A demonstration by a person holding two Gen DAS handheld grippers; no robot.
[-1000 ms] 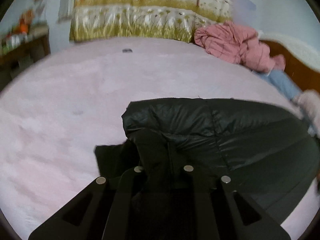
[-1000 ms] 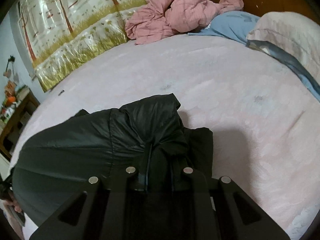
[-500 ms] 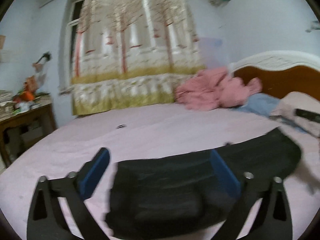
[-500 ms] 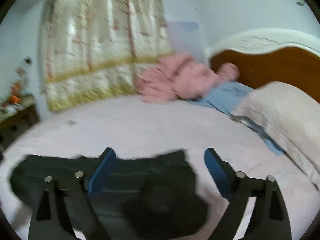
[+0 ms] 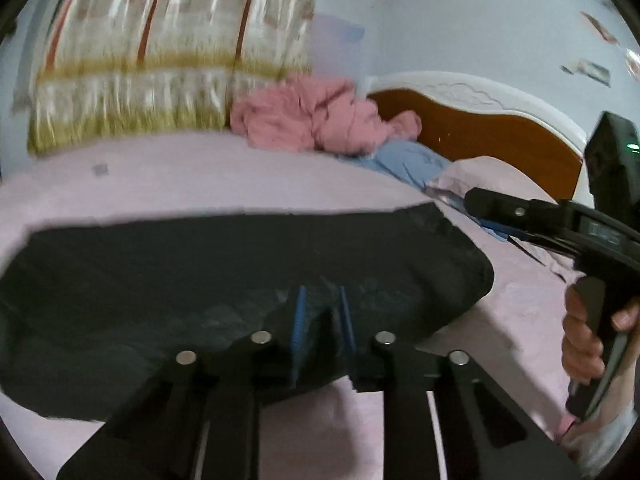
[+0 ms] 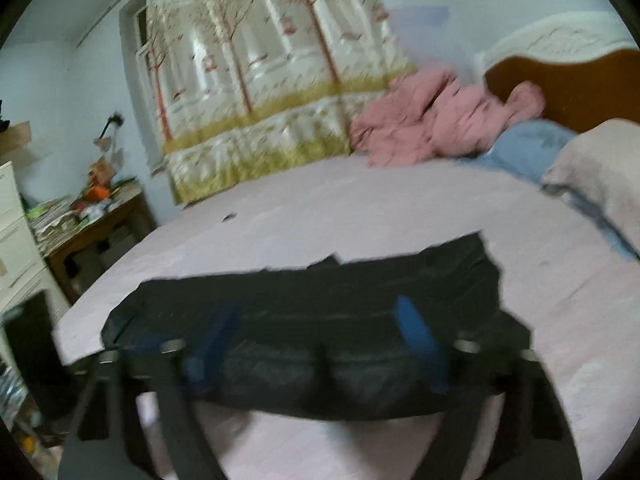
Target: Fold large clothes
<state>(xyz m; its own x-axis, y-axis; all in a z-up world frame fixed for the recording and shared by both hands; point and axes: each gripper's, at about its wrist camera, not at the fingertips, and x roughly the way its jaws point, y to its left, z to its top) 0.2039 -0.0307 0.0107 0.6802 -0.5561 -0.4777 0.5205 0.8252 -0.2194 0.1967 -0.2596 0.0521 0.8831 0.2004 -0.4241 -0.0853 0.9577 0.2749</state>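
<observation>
- Black jacket [image 5: 240, 280]: dark, shiny padded garment, folded into a broad flat band on the pink bedsheet [image 5: 180, 176]. In the left wrist view it spans the middle and lower left of the frame; in the right wrist view [image 6: 320, 300] it fills the lower centre.
- Left gripper [image 5: 322, 320]: lower centre of its own view, blue-padded fingers drawn close together with only a narrow gap. Its jaws are closing. The jacket lies directly behind and around the fingertips; blur prevents telling whether any fabric is caught between the pads.
- Right gripper [image 6: 320, 336]: lower centre of its own view, blue pads standing well apart, one to each side of the jacket's near edge. Its jaws are closing. The jacket sits in the gap between them, but the pads do not appear to press on it; the frame is motion-blurred.
- Right gripper, second sighting [image 5: 500, 206]: seen side-on at the right edge of the left wrist view, fingertips above the sheet, just beyond the jacket's right end.
- Right hand [image 5: 588, 336]: wrapped around the black handle, lower right of the left wrist view.
- Pink garment [image 5: 316, 120]: crumpled heap, upper centre, far side of the bed.
- Blue cloth [image 5: 404, 160]: just beside the pink heap.
- Pillow [image 6: 600, 172]: pale, right edge of the right wrist view.
- Headboard [image 5: 492, 140]: brown wood with a white rim, upper right.
- Curtain [image 6: 260, 80]: tree pattern, upper centre.
- Wooden side table [image 6: 100, 220]: cluttered, left edge.
</observation>
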